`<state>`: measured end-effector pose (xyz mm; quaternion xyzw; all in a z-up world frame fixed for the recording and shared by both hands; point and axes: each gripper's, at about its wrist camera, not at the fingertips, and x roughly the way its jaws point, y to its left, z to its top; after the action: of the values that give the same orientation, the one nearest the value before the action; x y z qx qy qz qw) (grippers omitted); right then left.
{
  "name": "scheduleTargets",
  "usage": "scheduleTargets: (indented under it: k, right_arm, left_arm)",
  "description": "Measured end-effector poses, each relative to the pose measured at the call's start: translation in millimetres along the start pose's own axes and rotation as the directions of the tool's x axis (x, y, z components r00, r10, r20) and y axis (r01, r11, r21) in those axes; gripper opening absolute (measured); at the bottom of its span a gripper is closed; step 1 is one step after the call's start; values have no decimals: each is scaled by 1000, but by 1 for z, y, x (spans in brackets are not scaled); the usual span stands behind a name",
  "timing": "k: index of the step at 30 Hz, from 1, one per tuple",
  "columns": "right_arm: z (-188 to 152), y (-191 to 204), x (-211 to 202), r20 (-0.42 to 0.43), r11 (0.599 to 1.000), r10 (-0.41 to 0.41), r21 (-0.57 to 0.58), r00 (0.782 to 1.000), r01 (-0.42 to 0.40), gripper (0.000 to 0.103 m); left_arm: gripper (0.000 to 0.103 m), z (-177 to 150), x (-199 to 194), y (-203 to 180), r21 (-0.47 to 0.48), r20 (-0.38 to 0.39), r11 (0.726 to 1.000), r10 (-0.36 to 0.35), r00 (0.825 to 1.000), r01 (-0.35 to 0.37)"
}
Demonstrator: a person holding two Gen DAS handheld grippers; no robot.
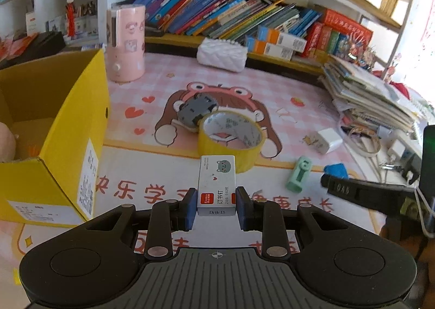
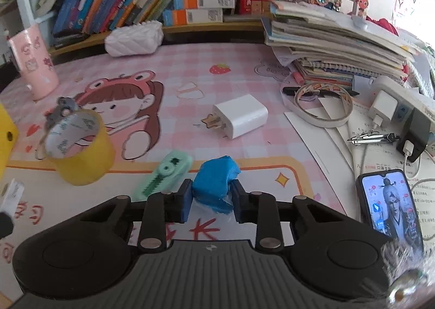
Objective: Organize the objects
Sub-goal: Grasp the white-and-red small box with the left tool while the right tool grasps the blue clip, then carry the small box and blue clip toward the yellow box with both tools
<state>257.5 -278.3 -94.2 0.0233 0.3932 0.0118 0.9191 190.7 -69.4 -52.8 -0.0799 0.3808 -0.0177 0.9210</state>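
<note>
- Here, in the left wrist view, the left tool [image 1: 216,207] is closed on a small white staple box [image 1: 216,186], its blue pads pressing the two long sides near the end closest to the camera. The box juts forward above the tabletop [image 1: 272,86], in front of the yellow tape roll [image 1: 229,139].
- The box looks light and stiff, a thin card carton with smooth printed faces; I judge it could slide out if tipped, so a grip across the narrow width, nearer its middle, would hold better.
- An open yellow cardboard box [image 1: 73,129] stands to the left, a likely place for loose items. A grey toy piece [image 1: 194,111] touches the far side of the tape roll, and a mint-green gadget [image 1: 297,173] lies to the right.
- Now the right wrist view: the right tool [image 2: 210,201] is closed on a blue lump [image 2: 216,182], pads squeezing its lower flanks. The lump sits low over the tabletop, just beside the mint-green gadget; whether it is lifted clear I cannot tell.
- It looks soft and wrapped in clear film, so I expect it to dent and perhaps slip under pressure; a light, centred hold suits it.
- A white charger [image 2: 240,116] lies farther back, well apart.
</note>
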Motion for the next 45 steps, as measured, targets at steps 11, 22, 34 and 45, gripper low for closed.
scheduleTargets:
  k: [11,22,34,45]
  right_arm:
    - [-24,31,-53,41,996,53,-74,998,-50,28]
    - [-60,88,-110,78,992,59,-112,995,-50,28]
    - [-119,173,-166,66,977,116,-189,991,-102,28]
    - [-149,232,-190,65,963,184,-214,981,-166,28]
  left_arm:
    - [28,-17,-31,12,13,41,999,-49,998,49]
    - [28,-49,-87,70,-17,69,998,-51,996,52]
    - [28,-88,-146,147,-67,69,998,-8,998,13]
    - [28,-111,-186,200,-95,97,994,55,994,-46]
